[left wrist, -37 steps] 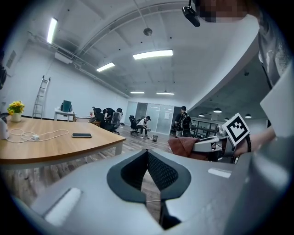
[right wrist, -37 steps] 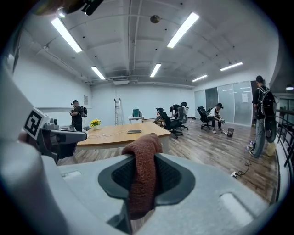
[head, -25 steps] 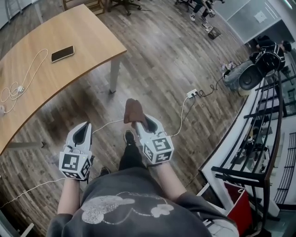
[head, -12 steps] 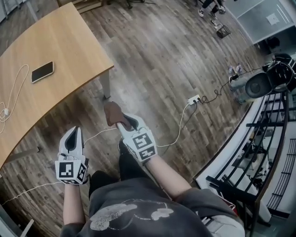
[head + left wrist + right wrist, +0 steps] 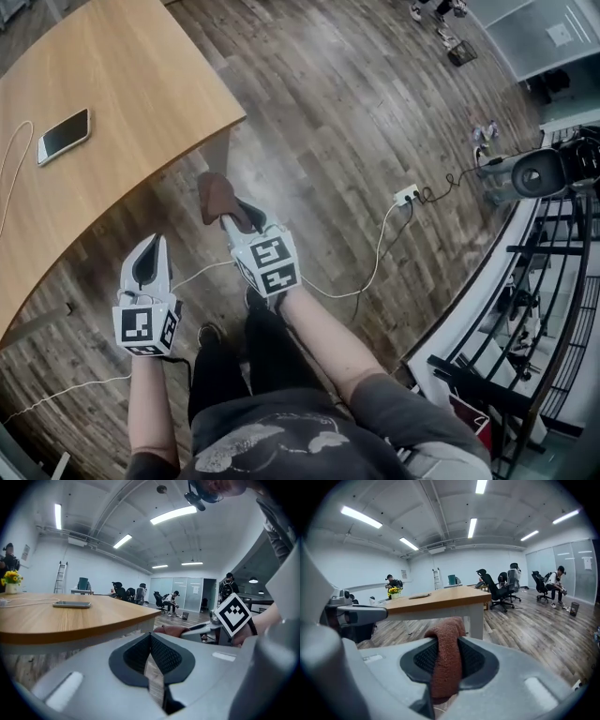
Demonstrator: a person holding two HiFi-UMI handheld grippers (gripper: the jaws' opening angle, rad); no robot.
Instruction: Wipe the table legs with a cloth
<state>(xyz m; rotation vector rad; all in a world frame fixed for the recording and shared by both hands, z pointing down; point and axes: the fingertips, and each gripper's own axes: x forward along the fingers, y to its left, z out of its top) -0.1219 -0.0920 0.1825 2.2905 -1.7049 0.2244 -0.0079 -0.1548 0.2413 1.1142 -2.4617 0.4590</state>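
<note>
Cloth [image 5: 446, 660], brown and fuzzy, pinched tight in right gripper [image 5: 228, 212]. End pokes out front, ready to rub white bench leg [image 5: 476, 616]. Leg close ahead, not touched yet. Left gripper [image 5: 151, 249] pressed together, holds nothing, waits beside, out of way.

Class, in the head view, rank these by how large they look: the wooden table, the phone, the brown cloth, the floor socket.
1. wooden table
2. brown cloth and phone: about alike, so unranked
3. floor socket
</note>
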